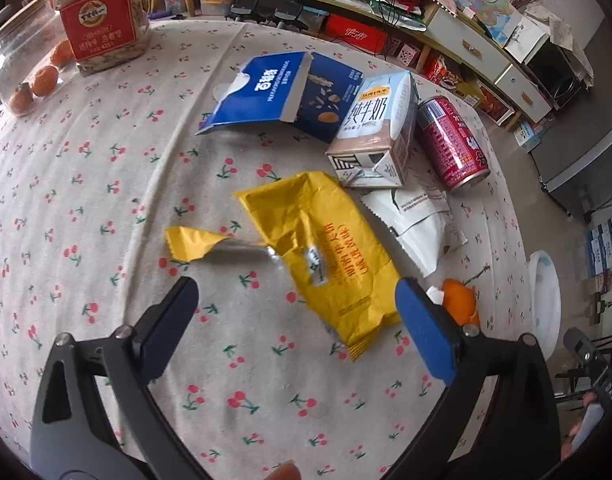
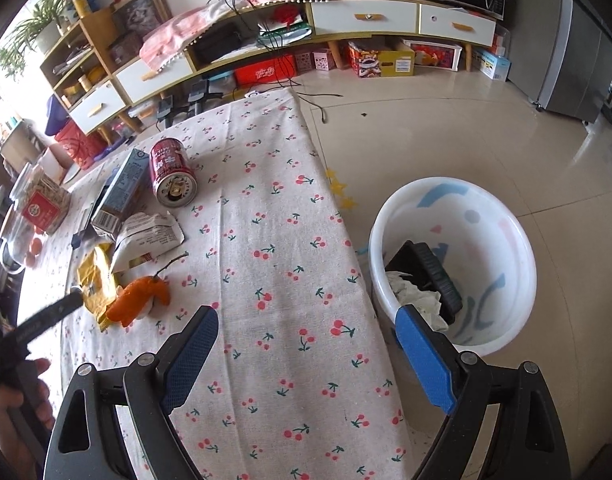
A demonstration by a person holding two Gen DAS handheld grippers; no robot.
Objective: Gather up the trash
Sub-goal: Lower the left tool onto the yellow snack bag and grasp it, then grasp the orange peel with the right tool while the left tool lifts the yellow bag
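Note:
A torn yellow wrapper lies on the cherry-print tablecloth, just ahead of my open, empty left gripper. Beyond it lie a blue box, a milk carton, a red can, a white wrapper and orange peel. In the right wrist view my right gripper is open and empty over the table's right edge. The white basin stands on the floor beside the table and holds a black item and crumpled paper. The can, carton, white wrapper and peel lie to the left.
A jar with a red label and a glass jar with small oranges beside it stand at the table's far left. A long cabinet and boxes line the wall. The tiled floor surrounds the basin.

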